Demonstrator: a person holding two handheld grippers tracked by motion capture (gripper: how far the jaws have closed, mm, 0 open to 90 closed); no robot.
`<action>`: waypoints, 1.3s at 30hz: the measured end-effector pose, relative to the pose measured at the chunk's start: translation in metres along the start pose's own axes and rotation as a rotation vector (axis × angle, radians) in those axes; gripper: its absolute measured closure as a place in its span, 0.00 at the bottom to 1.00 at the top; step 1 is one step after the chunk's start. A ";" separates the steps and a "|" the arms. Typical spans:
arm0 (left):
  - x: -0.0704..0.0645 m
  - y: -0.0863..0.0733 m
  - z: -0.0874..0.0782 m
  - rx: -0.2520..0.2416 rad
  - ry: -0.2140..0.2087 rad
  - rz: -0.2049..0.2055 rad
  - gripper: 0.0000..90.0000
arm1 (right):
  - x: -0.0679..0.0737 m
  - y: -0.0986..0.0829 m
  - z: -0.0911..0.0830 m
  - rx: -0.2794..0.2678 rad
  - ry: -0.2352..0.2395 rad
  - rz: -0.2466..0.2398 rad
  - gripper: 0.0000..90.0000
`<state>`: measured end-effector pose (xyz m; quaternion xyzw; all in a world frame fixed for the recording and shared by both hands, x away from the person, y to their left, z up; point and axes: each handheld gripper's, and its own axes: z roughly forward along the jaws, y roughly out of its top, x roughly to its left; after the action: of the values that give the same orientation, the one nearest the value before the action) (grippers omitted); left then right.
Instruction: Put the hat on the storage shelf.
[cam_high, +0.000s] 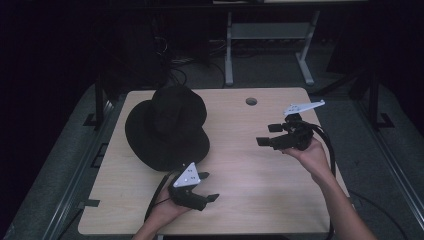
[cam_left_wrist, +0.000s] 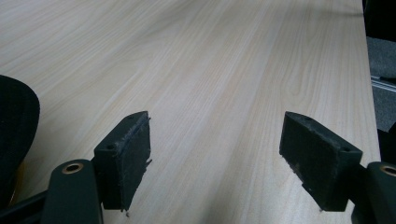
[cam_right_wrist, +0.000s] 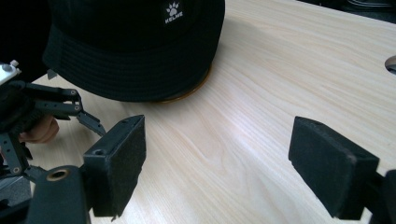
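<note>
High view shows the desk (cam_high: 260, 190), a pale wood-grain top with rounded corners and a small round hole (cam_high: 251, 101) near its far edge. On its left half lies a black hat (cam_high: 167, 125), soft cloth with a wide floppy brim and a domed crown; the right gripper view shows rows of stitching round the brim and a small white paw logo (cam_right_wrist: 173, 12) on the crown. An orange-brown edge peeks out from under the brim there; what it belongs to I cannot tell.

Next in size, the left tongs (cam_high: 208, 186) hover just beside the near brim, spread wide with nothing between them, pointing off to the right. The right tongs (cam_high: 269, 135) hang well apart from the hat, likewise spread and empty, aimed toward it.

The step in hand looks like an approach to the hat. Limp cloth folds easily, so each pair should probably take the stitched brim on opposite sides, closing squarely on the edge rather than the crown.
</note>
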<state>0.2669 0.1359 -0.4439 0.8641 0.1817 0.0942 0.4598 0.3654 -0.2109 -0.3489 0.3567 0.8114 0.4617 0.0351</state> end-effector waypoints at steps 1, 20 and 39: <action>0.000 0.000 0.000 0.000 0.000 0.001 0.27 | 0.000 -0.002 0.000 0.000 0.002 0.002 0.20; 0.000 0.001 0.001 -0.011 0.007 -0.011 0.25 | -0.006 -0.050 -0.002 0.021 0.013 0.048 0.20; 0.000 0.000 0.000 -0.001 0.011 -0.015 0.24 | -0.008 -0.092 -0.014 0.017 0.000 0.088 0.20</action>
<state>0.2671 0.1357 -0.4437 0.8619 0.1904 0.0955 0.4601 0.3159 -0.2558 -0.4144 0.3921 0.7987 0.4562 0.0117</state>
